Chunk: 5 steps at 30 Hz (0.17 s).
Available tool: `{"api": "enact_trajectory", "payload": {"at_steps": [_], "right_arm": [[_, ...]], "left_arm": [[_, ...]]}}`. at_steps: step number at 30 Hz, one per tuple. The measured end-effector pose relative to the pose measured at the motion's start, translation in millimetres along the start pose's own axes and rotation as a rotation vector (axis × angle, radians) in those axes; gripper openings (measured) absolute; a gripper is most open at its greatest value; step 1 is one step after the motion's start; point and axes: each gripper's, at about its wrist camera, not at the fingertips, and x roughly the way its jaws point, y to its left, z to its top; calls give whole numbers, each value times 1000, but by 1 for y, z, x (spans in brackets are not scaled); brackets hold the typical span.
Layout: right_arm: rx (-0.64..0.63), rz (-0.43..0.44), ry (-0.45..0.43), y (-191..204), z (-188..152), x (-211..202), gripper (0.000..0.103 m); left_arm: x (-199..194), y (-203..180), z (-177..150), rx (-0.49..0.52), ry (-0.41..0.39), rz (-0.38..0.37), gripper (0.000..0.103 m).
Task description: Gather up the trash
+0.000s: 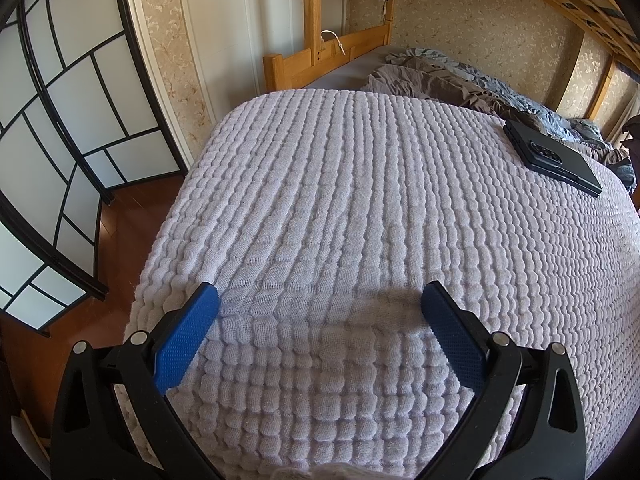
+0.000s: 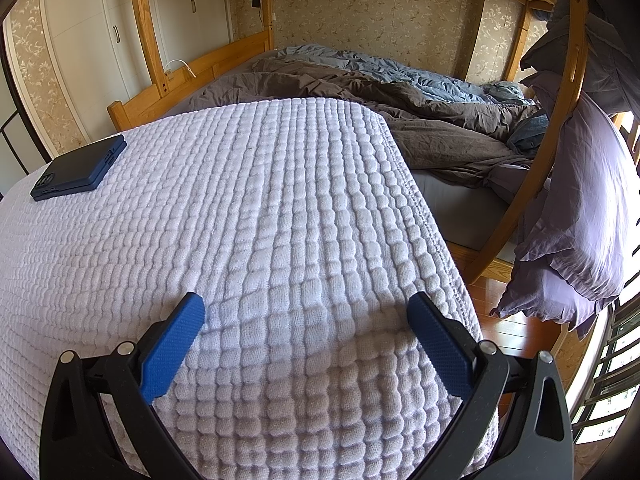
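No trash shows in either view. My left gripper [image 1: 320, 300] is open and empty, hovering just above a pale lilac quilted blanket [image 1: 360, 200] near its front edge. My right gripper [image 2: 306, 304] is also open and empty above the same blanket [image 2: 240, 200], near its right edge. A dark blue folded phone [image 1: 552, 158] lies flat on the blanket at the far right in the left wrist view. It also shows at the far left in the right wrist view [image 2: 78, 170].
Behind the blanket a wooden bunk bed frame [image 1: 312, 56] holds rumpled brown and blue bedding [image 2: 380, 92]. A black-framed paper screen [image 1: 52, 120] stands at the left on the wooden floor [image 1: 120, 216]. Purple cloth [image 2: 580, 208] hangs from the curved ladder [image 2: 528, 184] at the right.
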Motion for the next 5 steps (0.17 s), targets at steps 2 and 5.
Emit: {"api": "enact_trajectory", "payload": {"at_steps": [2,5], "right_arm": [[0,0,0,0,0,0,99],[0,0,0,0,-1,0,99]], "left_arm": [[0,0,0,0,0,0,102],[0,0,0,0,0,0,102]]}}
